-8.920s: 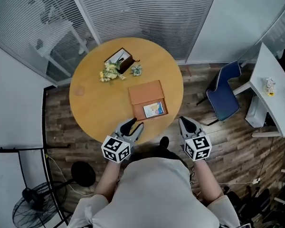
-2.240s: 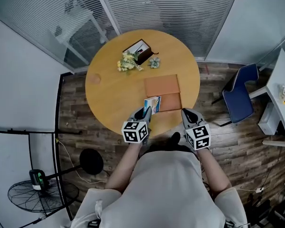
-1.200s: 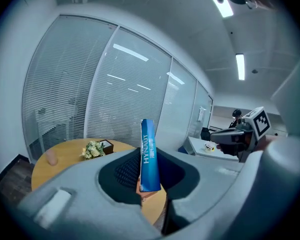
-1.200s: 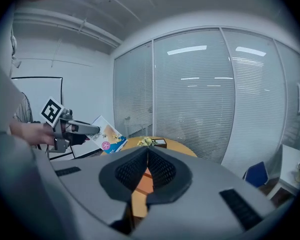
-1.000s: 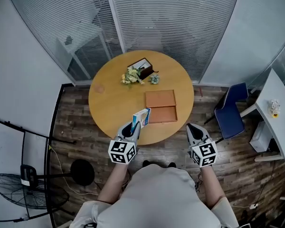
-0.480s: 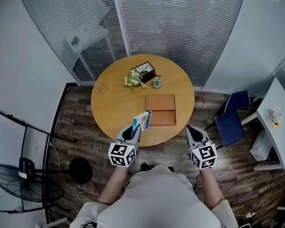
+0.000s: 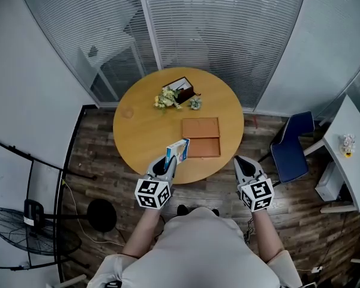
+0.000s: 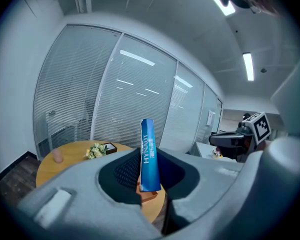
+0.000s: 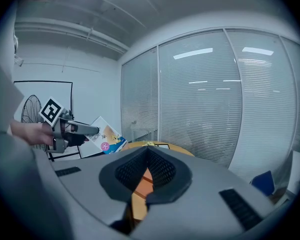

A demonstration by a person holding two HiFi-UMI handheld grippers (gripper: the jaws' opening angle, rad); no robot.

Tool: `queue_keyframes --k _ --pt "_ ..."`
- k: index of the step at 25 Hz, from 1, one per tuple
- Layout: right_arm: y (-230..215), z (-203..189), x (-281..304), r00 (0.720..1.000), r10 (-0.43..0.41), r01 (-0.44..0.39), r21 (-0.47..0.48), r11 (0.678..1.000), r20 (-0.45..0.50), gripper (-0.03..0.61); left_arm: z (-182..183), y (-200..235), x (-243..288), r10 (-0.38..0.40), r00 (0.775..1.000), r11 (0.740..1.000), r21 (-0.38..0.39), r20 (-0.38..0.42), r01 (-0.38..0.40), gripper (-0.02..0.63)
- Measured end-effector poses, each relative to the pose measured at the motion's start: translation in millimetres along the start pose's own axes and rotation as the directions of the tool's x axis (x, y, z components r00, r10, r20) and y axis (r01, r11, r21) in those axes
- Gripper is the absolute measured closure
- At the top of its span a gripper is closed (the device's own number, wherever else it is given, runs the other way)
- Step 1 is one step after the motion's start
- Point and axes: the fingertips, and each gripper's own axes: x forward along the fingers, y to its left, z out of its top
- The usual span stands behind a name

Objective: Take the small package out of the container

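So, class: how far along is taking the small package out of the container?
Done: the small package is out of the container, which lies open on the table. In hand: the left tool clamps the package, held above the table edge. Left: perhaps only setting it down; the right tool is shut, empty.

A round wooden tabletop (image 7: 141, 140) stands on a dark plank floor (image 7: 96, 176). Glass partitions with horizontal blinds (image 7: 222, 35) run beyond its far edge. A blue chair (image 7: 291, 149) and a white desk (image 7: 348, 155) stand off its right edge. Strip lights (image 8: 248, 66) line the ceiling.
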Motion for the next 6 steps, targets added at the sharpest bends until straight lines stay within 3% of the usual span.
queue_keyframes --k 6 --pt "0.9 4.8 -0.9 1.0 0.008 -0.008 -0.012 1.0 0.011 0.575 0.7 -2.7 0.7 -0.001 1.0 1.0 0.001 0.004 0.001 0.54"
